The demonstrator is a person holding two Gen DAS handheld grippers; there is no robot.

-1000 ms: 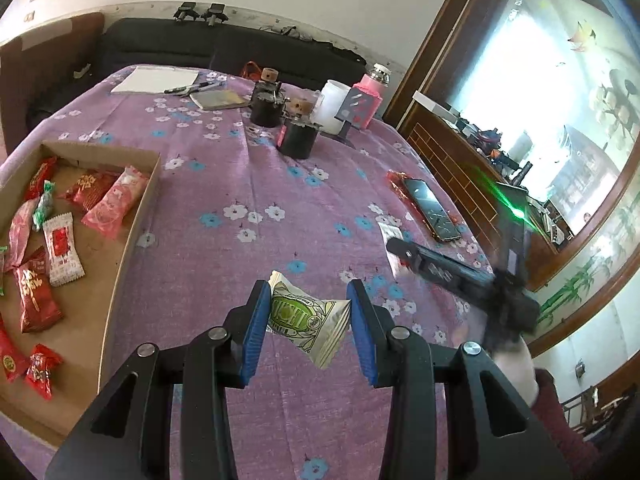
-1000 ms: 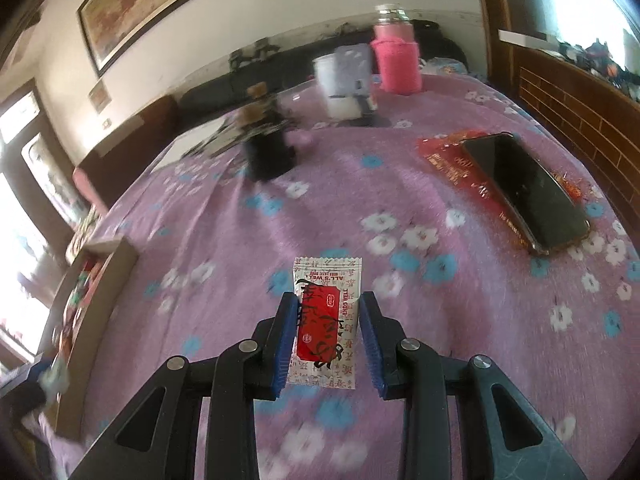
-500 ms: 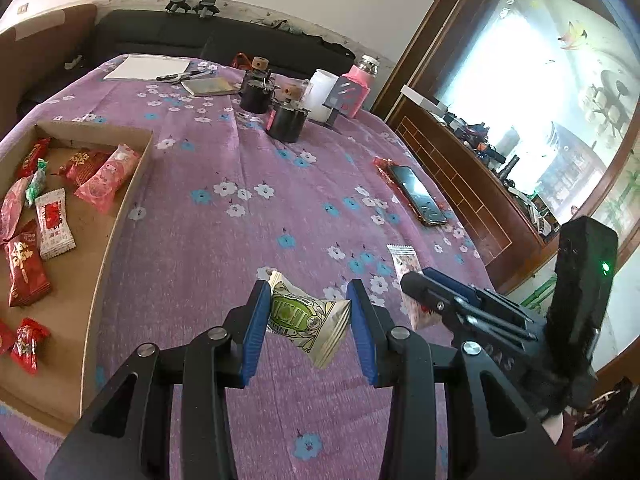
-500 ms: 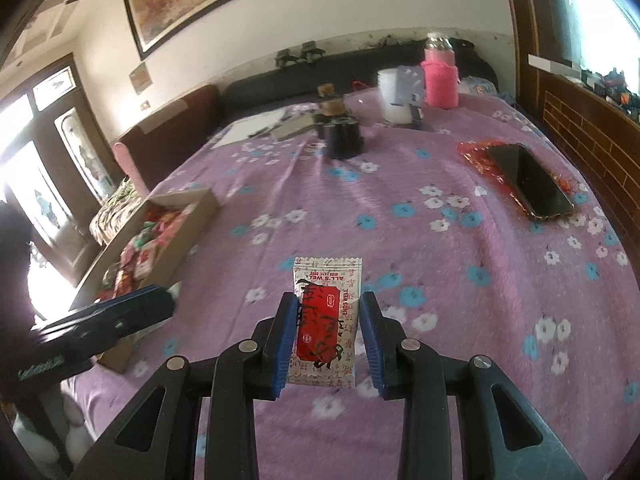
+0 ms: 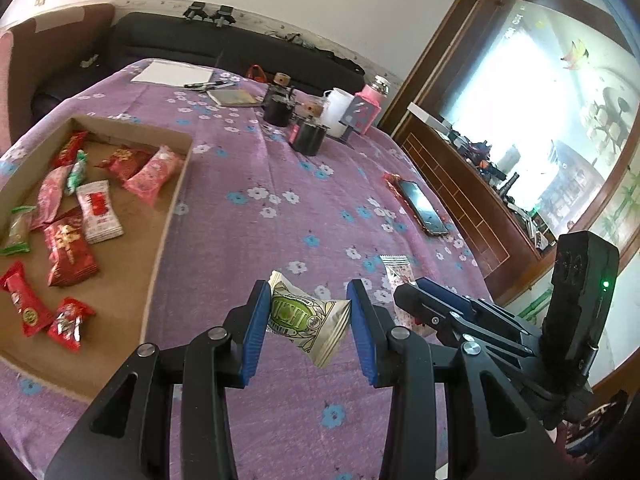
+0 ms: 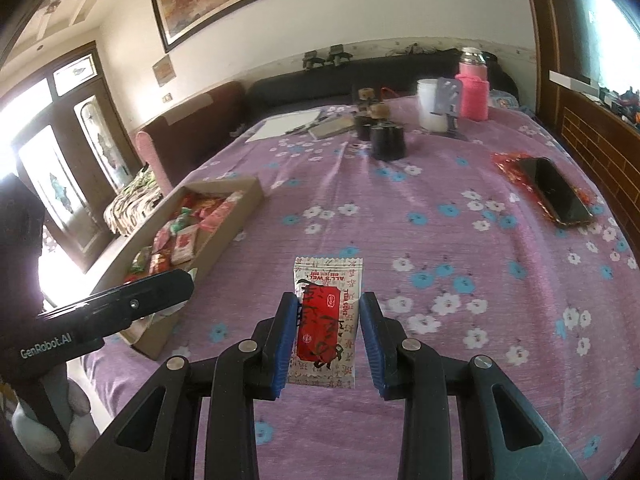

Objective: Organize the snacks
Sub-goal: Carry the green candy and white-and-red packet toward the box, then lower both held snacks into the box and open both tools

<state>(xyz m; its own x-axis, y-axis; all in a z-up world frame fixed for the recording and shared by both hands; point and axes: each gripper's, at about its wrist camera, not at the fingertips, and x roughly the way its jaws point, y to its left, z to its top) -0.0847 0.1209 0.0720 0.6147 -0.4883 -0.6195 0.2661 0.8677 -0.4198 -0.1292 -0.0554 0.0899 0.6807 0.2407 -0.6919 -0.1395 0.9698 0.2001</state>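
My left gripper (image 5: 308, 324) is shut on a green and gold snack packet (image 5: 306, 322), held above the purple flowered tablecloth, right of the cardboard tray (image 5: 168, 216). The tray holds several red, pink and green snack packets (image 5: 68, 246). My right gripper (image 6: 326, 336) is shut on a white and red snack packet (image 6: 326, 312), also held above the cloth. The tray shows in the right wrist view (image 6: 236, 228) at the left. The right gripper appears in the left wrist view (image 5: 460, 316) just right of the left one.
A phone (image 6: 554, 190) on a red wrapper lies at the right. Two black jars (image 6: 386, 140), a white cup (image 6: 430, 106), a pink bottle (image 6: 474, 90), paper and pens stand at the far end. A dark sofa runs behind the table.
Both grippers have lifted and drawn back from the table with their packets still held. The right gripper has come close beside the left one; the tray now shows nearer.
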